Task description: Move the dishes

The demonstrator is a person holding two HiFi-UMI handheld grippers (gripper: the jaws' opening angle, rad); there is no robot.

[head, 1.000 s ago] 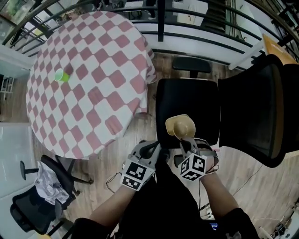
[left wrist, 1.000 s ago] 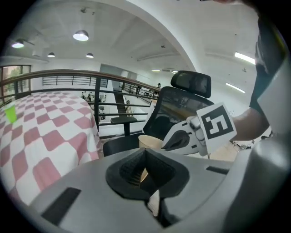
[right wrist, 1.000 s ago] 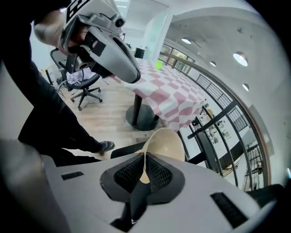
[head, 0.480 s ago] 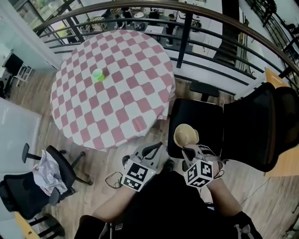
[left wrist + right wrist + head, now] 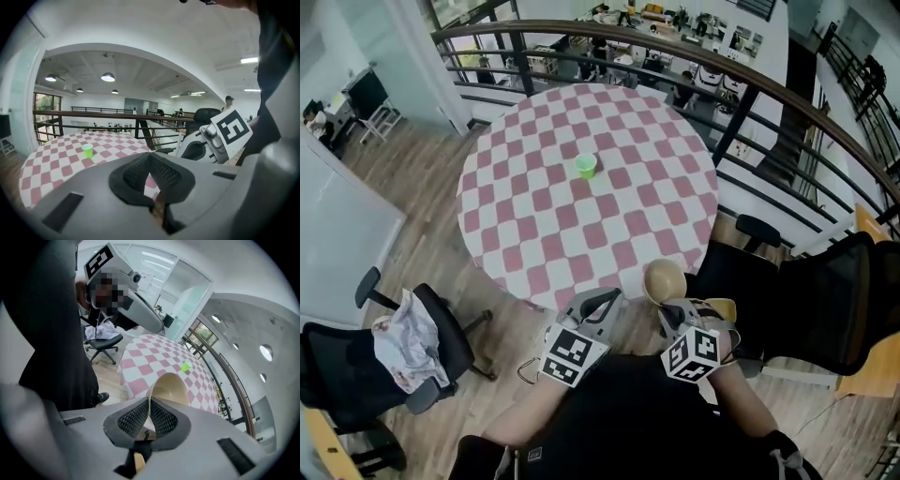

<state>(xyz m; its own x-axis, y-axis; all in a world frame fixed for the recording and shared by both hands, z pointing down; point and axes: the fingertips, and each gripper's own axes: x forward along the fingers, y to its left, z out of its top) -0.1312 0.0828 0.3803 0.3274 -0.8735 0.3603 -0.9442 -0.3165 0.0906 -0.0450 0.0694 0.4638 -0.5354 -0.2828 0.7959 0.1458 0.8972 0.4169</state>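
A tan bowl (image 5: 665,279) (image 5: 169,389) is pinched by its rim in my right gripper (image 5: 672,307) (image 5: 149,414), held in the air just off the near right edge of the round table (image 5: 544,234). The bowl's opening faces the table. My left gripper (image 5: 598,305) (image 5: 150,173) hangs beside it at the table's near edge, jaws pressed together with nothing between them. A small green cup (image 5: 586,166) (image 5: 87,150) (image 5: 185,366) stands upright near the middle of the pink-and-white checked tablecloth.
A black office chair (image 5: 811,300) stands at the right, close to the bowl. Another chair (image 5: 403,352) with crumpled cloth sits at the lower left. A dark metal railing (image 5: 750,103) curves behind the table. A white partition (image 5: 337,234) is at the left.
The view has swung from the black chair toward the table. My right gripper has carried the bowl from above the chair seat to the table's near edge; the left gripper has kept alongside.
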